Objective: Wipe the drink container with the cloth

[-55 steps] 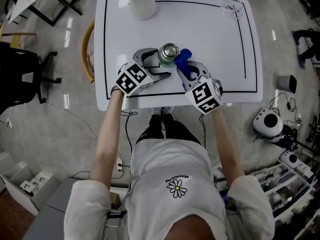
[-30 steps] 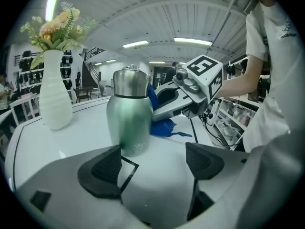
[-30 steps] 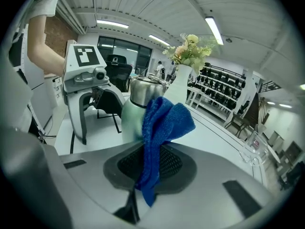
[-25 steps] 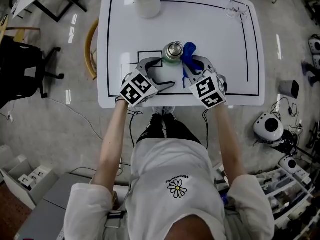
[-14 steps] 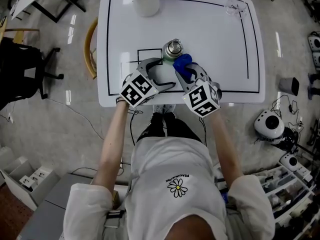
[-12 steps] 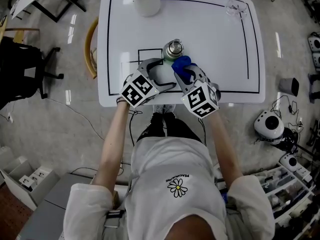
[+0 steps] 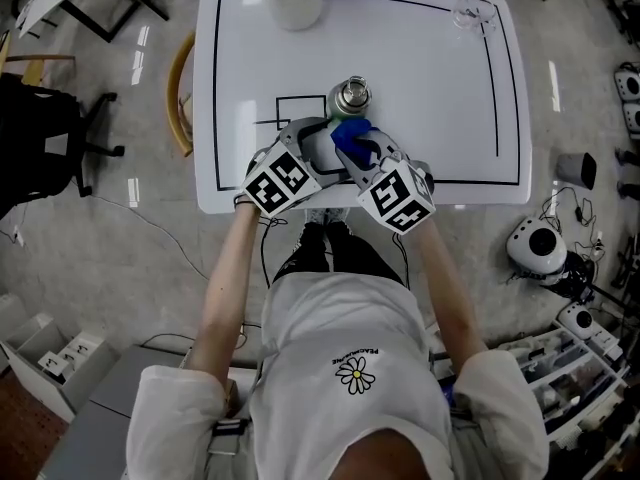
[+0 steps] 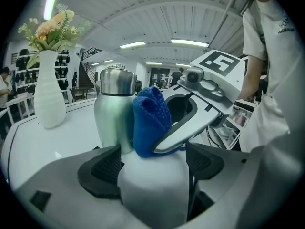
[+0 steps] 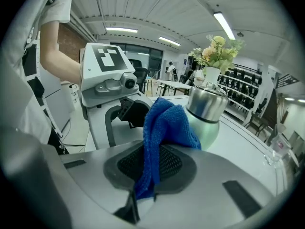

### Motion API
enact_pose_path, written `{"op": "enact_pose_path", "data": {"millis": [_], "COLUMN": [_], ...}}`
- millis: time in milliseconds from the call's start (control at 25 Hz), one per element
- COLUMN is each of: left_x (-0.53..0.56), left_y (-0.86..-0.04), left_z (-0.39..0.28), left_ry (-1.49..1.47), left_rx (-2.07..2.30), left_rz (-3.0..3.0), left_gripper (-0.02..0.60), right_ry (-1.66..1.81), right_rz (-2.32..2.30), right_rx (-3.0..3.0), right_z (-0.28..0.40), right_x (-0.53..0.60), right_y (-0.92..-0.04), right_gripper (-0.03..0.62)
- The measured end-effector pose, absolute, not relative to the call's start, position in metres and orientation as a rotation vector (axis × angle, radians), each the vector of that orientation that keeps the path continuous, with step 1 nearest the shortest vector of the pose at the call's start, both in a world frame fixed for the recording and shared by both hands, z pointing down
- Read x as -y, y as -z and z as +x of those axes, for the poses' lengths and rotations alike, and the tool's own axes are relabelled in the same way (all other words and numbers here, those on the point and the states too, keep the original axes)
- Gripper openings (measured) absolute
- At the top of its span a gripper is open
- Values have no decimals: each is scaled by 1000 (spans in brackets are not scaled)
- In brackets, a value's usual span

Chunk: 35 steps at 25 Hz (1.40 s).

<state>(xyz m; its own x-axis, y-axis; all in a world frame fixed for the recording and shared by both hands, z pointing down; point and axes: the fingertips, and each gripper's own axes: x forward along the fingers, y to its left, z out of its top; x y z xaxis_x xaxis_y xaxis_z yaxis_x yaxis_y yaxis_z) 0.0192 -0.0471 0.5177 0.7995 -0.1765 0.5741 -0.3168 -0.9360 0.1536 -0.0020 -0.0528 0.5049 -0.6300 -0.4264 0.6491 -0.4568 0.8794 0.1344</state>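
Looking down, head view: pale-green metal drink bottle (image 7: 349, 98) upright on white desk (image 7: 440, 88); blue terry cloth (image 7: 349, 134) touching its near side.
Left gripper view: left claw (image 8: 150, 166) jaws apart, nothing gripped; bottle (image 8: 113, 111) just beyond.
Right gripper view: right claw (image 9: 151, 168) clamped on cloth (image 9: 164, 123), cloth against bottle (image 9: 206, 116).

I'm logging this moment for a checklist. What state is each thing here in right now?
drink container: upright on the table, cap on.
cloth: bunched, pinched by the right gripper, lying against the drink container.
left gripper: open, gripping nothing.
right gripper: shut on the cloth.
vase: upright, holding flowers.
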Motion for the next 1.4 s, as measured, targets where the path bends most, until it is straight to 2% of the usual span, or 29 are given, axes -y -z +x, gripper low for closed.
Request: {"op": "enact_pose_path", "data": {"millis": [200,400,640,1400], "left_x": [37,48,85,93], "left_y": [-525,-508,-494,-497], "left_z": [23,11,5,17], "left_ry": [-989,-846,-761,-800], "left_rx": [289,398,511,536], "left_rz": [2797,2788,2792,2781], "left_gripper": [410,410,410,410], "right_ry": [-82,-88,-16,-112], "right_rz": [610,699,897,900], "right_rx": [2362,2428,2461,2544], "right_z": [-7,17,63,48], "right_x": [50,47,96,91], "right_y": [-503,-470,-431,-432], "right_gripper": [43,43,43,43]}}
